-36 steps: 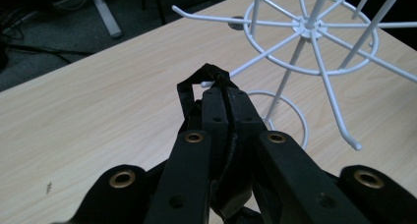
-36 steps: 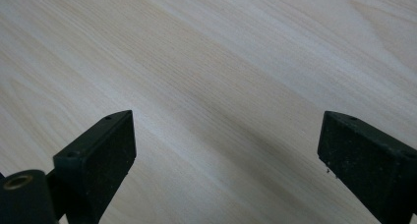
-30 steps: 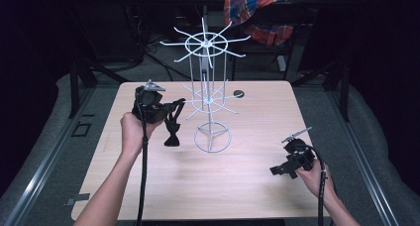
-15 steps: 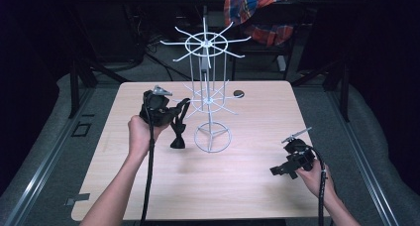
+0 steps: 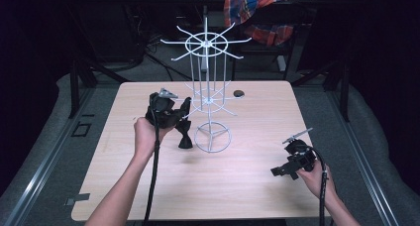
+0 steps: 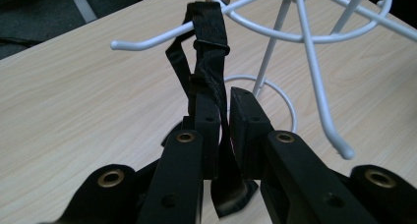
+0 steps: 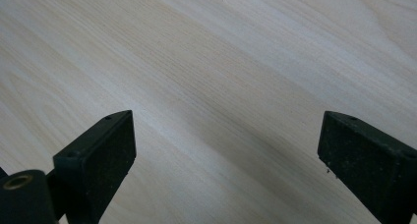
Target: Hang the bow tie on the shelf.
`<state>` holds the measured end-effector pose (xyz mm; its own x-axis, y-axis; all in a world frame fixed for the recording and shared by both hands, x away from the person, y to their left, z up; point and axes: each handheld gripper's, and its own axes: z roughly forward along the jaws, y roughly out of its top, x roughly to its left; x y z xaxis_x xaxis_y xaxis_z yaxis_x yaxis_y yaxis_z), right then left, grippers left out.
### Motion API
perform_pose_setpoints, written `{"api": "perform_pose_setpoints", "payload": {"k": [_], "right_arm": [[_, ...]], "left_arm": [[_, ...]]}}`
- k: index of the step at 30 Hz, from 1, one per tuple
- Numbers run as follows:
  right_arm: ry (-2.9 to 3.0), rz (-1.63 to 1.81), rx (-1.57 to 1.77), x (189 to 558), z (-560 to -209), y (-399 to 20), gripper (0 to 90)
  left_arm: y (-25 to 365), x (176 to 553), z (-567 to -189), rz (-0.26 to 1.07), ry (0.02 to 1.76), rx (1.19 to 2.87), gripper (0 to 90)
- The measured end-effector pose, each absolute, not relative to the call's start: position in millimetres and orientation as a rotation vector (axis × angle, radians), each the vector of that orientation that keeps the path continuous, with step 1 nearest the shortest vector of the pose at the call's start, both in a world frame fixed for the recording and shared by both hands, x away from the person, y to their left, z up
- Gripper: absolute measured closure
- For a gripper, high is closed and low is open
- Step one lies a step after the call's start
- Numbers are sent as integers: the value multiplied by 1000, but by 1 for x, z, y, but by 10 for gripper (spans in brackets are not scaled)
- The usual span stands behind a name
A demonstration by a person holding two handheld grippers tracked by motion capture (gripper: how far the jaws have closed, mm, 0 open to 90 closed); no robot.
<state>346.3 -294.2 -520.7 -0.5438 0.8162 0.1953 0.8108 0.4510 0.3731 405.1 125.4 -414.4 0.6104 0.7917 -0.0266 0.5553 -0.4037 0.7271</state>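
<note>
While the left gripper (image 5: 182, 118) stood at nine o'clock of the white wire carousel rack (image 5: 207, 94), the right gripper (image 5: 277, 171) rested at four o'clock. Left gripper view: jaws, just opening, still pinched the black fabric strap (image 6: 210, 62) hung over a rack hook (image 6: 147, 37). Right gripper view: jaws gaped wide over the pale wooden table (image 7: 221, 62).

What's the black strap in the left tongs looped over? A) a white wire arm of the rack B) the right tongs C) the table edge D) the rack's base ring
A: in the left gripper view the black strap runs up from the left tongs and hangs over a white arm of the wire rack.
</note>
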Motion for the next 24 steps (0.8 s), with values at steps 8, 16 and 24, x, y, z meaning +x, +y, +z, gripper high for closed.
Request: {"api": "perform_pose_setpoints", "payload": {"k": [8, 16, 24], "right_arm": [[2683, 653, 1477, 346, -520, -295, 71], [2673, 693, 1500, 345, -521, -293, 71], [2666, 694, 1508, 345, -521, -292, 71]], "left_arm": [[127, 403, -422, 419, 1050, 2133, 720], [133, 398, -422, 409, 1076, 2132, 566], [146, 389, -420, 424, 1104, 2140, 351]]}}
